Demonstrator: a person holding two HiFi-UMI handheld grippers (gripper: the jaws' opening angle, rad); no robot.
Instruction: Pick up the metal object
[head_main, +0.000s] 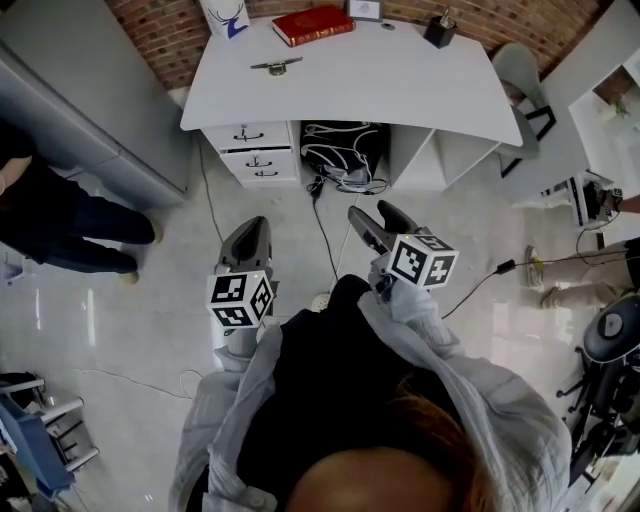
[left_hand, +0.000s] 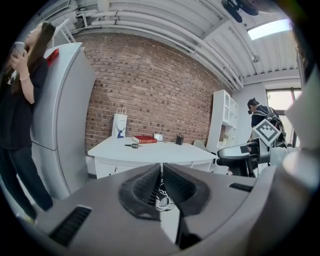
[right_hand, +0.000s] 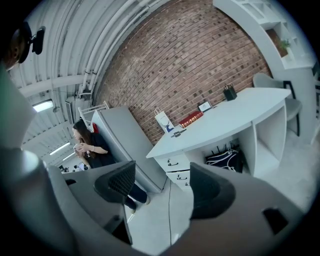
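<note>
The metal object (head_main: 277, 66) is a small grey clip-like piece that lies on the white desk (head_main: 400, 90) near its left rear part. It also shows small in the left gripper view as the metal object (left_hand: 133, 145) and in the right gripper view as the metal object (right_hand: 178, 132). Both grippers hang over the floor well short of the desk. My left gripper (head_main: 252, 228) (left_hand: 161, 172) is shut with nothing between its jaws. My right gripper (head_main: 368, 222) (right_hand: 162, 182) stands open and empty.
On the desk are a red book (head_main: 313, 24), a white paper bag (head_main: 225, 17) and a black pen holder (head_main: 440, 30). Drawers (head_main: 255, 150) and tangled cables (head_main: 345, 150) sit under it. A grey cabinet (head_main: 80, 110) and a standing person (head_main: 60, 235) are at left, a chair (head_main: 525, 85) at right.
</note>
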